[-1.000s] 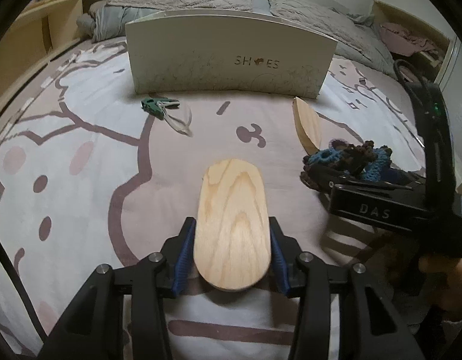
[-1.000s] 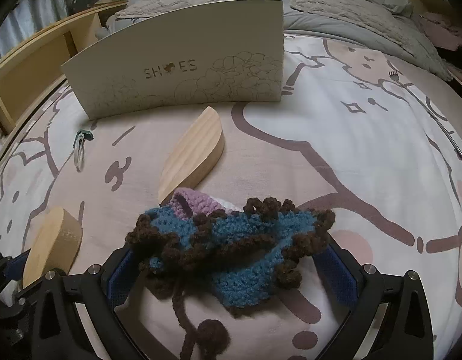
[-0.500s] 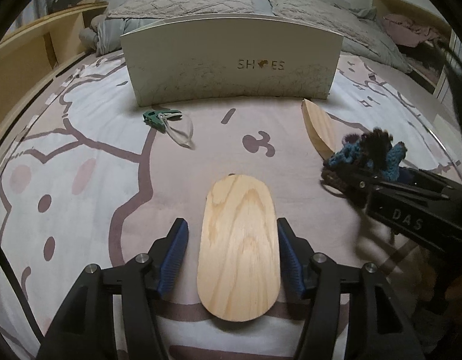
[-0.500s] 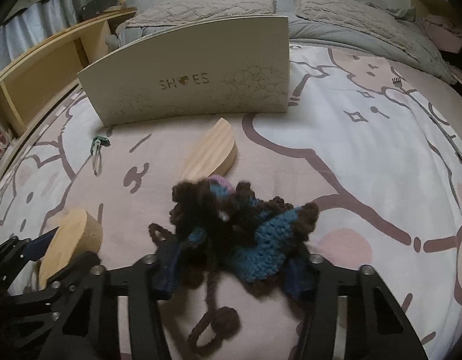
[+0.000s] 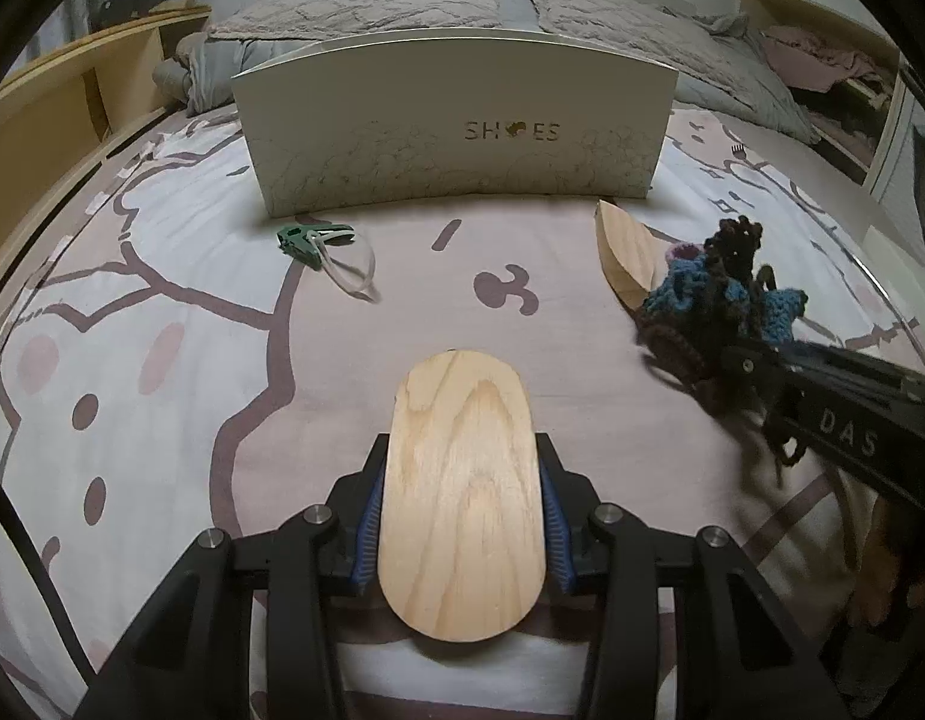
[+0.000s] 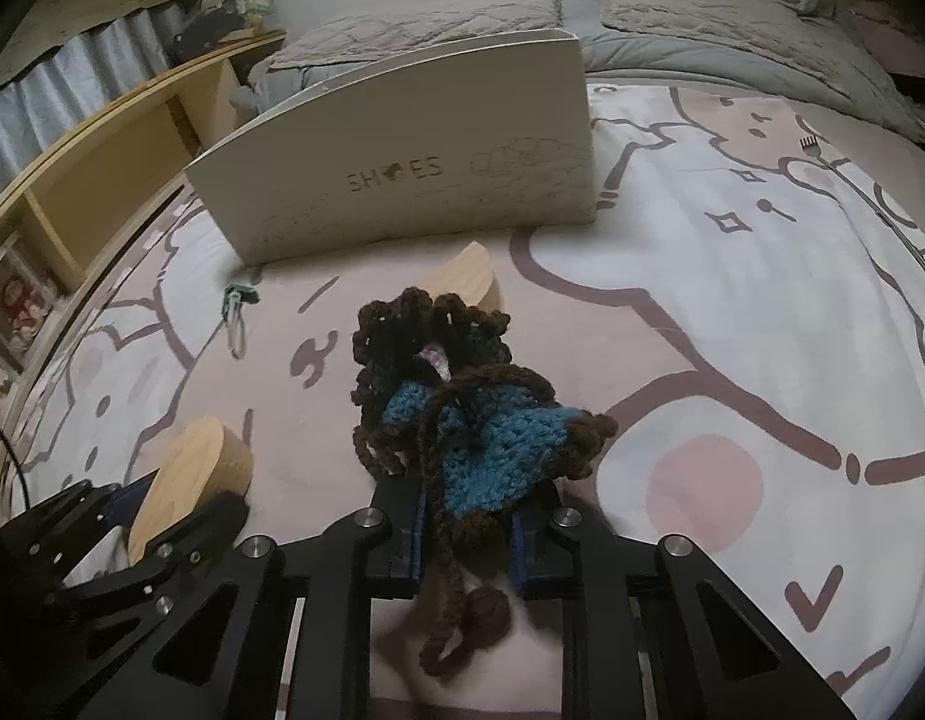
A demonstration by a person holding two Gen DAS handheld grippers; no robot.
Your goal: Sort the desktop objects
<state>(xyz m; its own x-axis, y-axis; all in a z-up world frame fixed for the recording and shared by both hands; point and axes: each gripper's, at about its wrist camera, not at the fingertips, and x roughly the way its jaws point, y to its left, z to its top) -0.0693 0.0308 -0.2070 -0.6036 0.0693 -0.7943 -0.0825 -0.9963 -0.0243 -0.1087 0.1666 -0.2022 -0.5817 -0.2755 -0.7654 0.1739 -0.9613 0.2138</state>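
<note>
My left gripper (image 5: 462,516) is shut on an oval wooden block (image 5: 462,480) and holds it over the bedspread; the block also shows in the right wrist view (image 6: 186,480). My right gripper (image 6: 468,534) is shut on a blue and brown crochet piece (image 6: 462,408) and holds it raised; the piece shows at the right of the left wrist view (image 5: 714,300). A leaf-shaped wooden block (image 5: 627,258) lies beyond it, near the white shoe box (image 5: 456,126). A green clip with a clear loop (image 5: 324,252) lies left of centre.
The shoe box (image 6: 402,180) stands upright across the back of the patterned bedspread (image 5: 162,312). Grey pillows (image 5: 402,6) lie behind it. A wooden shelf unit (image 6: 102,168) runs along the left side.
My left gripper opened around the oval block, then closed on it again. My right gripper closed on the crochet piece and lifted it off the bedspread.
</note>
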